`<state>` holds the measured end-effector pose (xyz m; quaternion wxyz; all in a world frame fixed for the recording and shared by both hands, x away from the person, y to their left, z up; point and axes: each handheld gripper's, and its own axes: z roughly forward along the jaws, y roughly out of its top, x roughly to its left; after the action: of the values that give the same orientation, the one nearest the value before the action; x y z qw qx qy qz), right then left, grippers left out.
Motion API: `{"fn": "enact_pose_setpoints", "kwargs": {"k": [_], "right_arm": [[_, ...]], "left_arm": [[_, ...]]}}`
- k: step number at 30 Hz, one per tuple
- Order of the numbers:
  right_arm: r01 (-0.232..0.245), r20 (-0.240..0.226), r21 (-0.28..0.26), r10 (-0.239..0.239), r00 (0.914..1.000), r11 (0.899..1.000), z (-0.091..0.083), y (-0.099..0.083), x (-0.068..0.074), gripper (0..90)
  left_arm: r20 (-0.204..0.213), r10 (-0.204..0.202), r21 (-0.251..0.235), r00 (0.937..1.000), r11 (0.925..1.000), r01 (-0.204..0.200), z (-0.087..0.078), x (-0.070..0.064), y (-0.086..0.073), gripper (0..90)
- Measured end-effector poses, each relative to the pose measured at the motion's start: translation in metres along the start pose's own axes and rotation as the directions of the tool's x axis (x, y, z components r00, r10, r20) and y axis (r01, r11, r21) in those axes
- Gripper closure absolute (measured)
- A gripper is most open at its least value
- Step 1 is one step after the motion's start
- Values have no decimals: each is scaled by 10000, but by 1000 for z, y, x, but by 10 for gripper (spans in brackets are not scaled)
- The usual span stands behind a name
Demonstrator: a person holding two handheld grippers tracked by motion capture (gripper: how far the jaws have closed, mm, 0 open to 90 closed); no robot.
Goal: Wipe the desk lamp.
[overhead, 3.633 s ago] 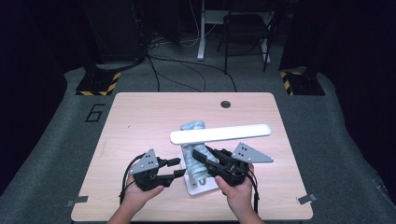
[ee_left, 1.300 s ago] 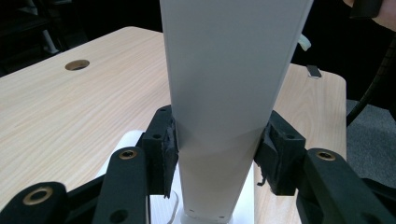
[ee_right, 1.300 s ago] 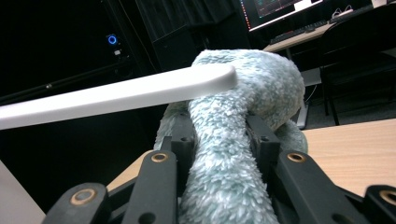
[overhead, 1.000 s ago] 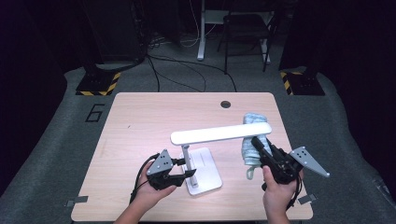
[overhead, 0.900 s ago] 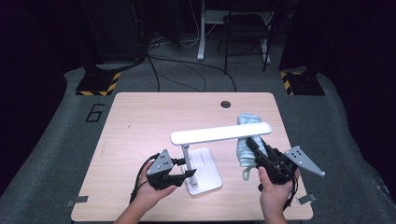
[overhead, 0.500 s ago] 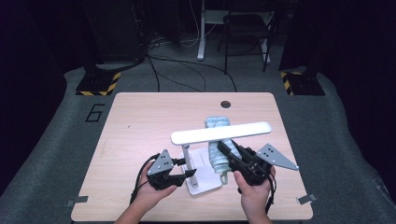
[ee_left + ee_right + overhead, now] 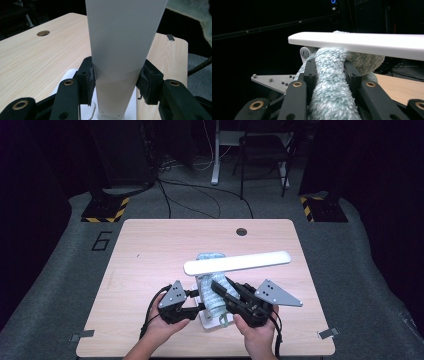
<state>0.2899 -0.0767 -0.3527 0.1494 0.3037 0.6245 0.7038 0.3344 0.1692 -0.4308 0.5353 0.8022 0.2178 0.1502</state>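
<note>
A chair (image 7: 263, 150) stands beyond the table (image 7: 150, 250).

txt: "6" | on: grey floor mat (image 7: 102, 240) | left of table (image 7: 150, 250)

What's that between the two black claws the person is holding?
In the high view, the white lamp's base and the fluffy blue cloth lie between the left gripper and right gripper.

I see the white desk lamp (image 7: 235, 264) standing near the front edge of the wooden table (image 7: 150, 250). My left gripper (image 7: 192, 301) sits just left of the lamp's base, jaws against its stem. My right gripper (image 7: 220, 292), just right of the base, grips a pale blue fluffy cloth (image 7: 214, 295) that runs up beneath the lamp's horizontal head.
</note>
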Motion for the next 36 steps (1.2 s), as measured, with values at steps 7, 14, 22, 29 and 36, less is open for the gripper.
{"fn": "enact_pose_setpoints", "kwargs": {"k": [7,14,22,29,36], "right_arm": [[-187,-233,-475,176,9996,9987,-22,0,-2,693],[222,42,-381,-221,9997,9990,-42,-6,-10,690],[-348,616,402,323,9976,9986,-50,-33,-27,682],[-348,524,303,331,9981,9989,-59,-27,-30,682],[300,-211,104,-298,9993,9995,-56,0,-13,684]], "left_arm": [[86,-37,34,10000,10000,36,0,1,0,529],[19,-91,8,10000,10000,91,-1,1,0,529],[37,-159,94,9999,9998,159,-1,1,1,528],[-4,-165,261,9999,9995,165,-3,1,2,528],[-356,-224,163,9991,9996,230,-4,2,1,528]]}}
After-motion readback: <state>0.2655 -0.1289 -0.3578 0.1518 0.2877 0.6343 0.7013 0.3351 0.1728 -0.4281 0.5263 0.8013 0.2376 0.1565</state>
